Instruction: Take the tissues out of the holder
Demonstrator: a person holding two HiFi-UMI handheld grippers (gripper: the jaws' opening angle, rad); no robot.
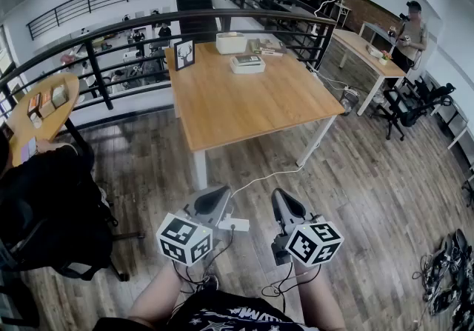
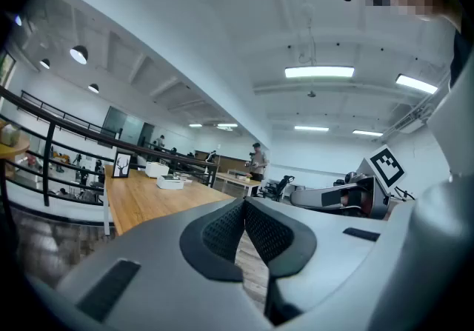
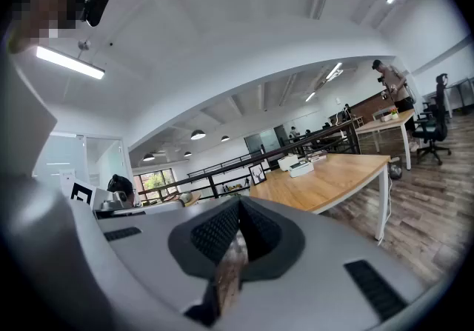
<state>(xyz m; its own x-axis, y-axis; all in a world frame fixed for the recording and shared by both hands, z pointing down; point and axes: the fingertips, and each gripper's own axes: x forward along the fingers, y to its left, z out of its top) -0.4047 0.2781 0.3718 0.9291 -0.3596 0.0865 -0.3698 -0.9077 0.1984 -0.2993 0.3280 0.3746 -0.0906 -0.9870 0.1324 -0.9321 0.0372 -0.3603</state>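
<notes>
Presently, in the head view, the left gripper (image 1: 220,192) and the right gripper (image 1: 279,195) are held low in front of the person, above the wooden floor (image 1: 370,174) and well apart from the table (image 1: 244,100); nothing is carried by either. A white box (image 1: 231,42) at the table's far end is judged to be the tissue holder, with a flat tray (image 1: 247,63) just beside it and a framed picture (image 1: 184,53) to its left; no tissues can be made out at this range. The box's long axis is seen to run across the table, parallel to the far edge, and which way its opening faces cannot be told. In the left gripper view, the jaws are pressed together with nothing between the pads, and the table is seen far ahead to the left. In the right gripper view, the jaws are likewise closed tight on nothing. The approach is judged not yet begun: the table should be neared first, the jaws spread before the reach, the holder steadied with one gripper, and the tissues drawn out along the opening's direction with the other.
</notes>
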